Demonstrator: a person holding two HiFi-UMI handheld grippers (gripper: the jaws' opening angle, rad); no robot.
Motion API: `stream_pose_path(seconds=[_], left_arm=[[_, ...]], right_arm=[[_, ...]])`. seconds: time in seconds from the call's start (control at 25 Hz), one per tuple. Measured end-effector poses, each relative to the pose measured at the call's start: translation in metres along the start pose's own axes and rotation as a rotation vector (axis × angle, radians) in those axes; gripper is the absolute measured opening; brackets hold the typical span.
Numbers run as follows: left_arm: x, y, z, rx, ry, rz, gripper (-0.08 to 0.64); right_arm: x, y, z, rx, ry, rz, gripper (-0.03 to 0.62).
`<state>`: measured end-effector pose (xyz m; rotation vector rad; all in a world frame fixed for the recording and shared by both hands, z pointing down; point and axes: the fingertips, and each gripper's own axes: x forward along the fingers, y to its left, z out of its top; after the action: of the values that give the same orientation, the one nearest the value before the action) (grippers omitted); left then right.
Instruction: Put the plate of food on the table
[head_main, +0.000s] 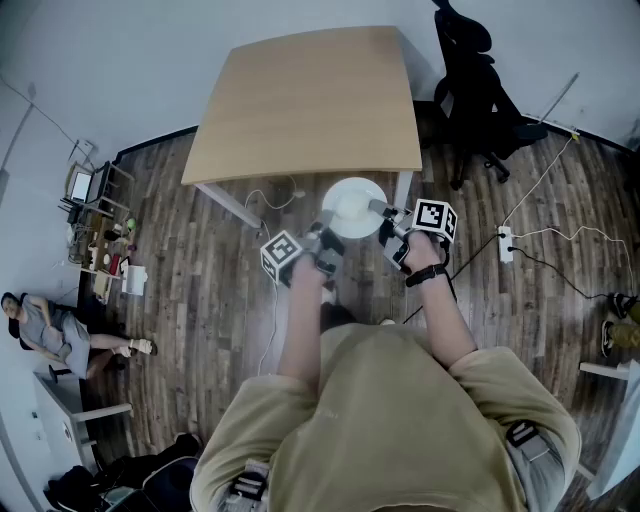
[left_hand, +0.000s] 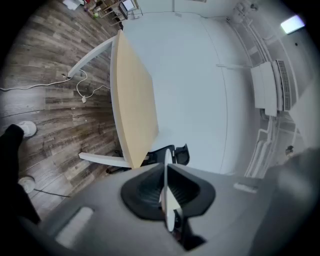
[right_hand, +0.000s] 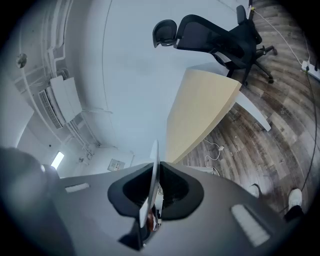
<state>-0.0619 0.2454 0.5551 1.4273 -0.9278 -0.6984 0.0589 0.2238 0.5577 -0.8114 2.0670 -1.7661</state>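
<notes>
A person in a beige shirt (head_main: 400, 420) stands in front of the light wooden desk with white legs (head_main: 305, 100) and holds two grippers. The round white plate (head_main: 353, 207) hangs in the air between them. It is just before the near edge of the desk and close to the desk's right front leg. It is over the dark wooden plank floor (head_main: 200, 290), not on the desk top.

The left gripper (head_main: 328, 238) is closed narrow on the left rim of the plate. In the left gripper view the thin white rim stands edge-on between the two black pads, and they press on it from both sides. The right gripper (head_main: 384, 212) is closed in the same way on the right rim. In the right gripper view the rim also passes between the pads, and a small reddish-brown bit shows low beside it. From above the plate looks only white, and I cannot make out the food on it.

A black office chair (head_main: 478, 90) stands by the far right corner of the desk. A white power strip (head_main: 505, 243) with its cables lies on the floor to the right of the person. A thin white cable (head_main: 270, 200) lies on the floor by the near edge of the desk. Far to the left a seated person (head_main: 45, 330) is near the wall, and close by stands a small cart (head_main: 95, 240) loaded with small things.
</notes>
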Motion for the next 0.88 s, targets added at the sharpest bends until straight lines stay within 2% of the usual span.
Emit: stream_pose_path(seconds=[0.28, 0.44, 0.6, 0.88], left_arm=[[0.008, 0.003, 0.03, -0.009, 0.015, 0.009, 0.012], [0.014, 0.013, 0.026, -0.003, 0.03, 0.01, 0.012], [0.044, 0.003, 0.07, -0.014, 0.059, 0.01, 0.015], [0.082, -0.011, 0.121, -0.03, 0.109, -0.012, 0.015]], right_arm=[[0.029, 0.001, 0.004, -0.011, -0.009, -0.013, 0.032], [0.027, -0.012, 0.004, 0.013, -0.038, -0.014, 0.032], [0.066, -0.002, 0.028, 0.043, -0.066, -0.04, 0.031], [0.115, 0.011, 0.061, 0.031, -0.127, -0.062, 0.029]])
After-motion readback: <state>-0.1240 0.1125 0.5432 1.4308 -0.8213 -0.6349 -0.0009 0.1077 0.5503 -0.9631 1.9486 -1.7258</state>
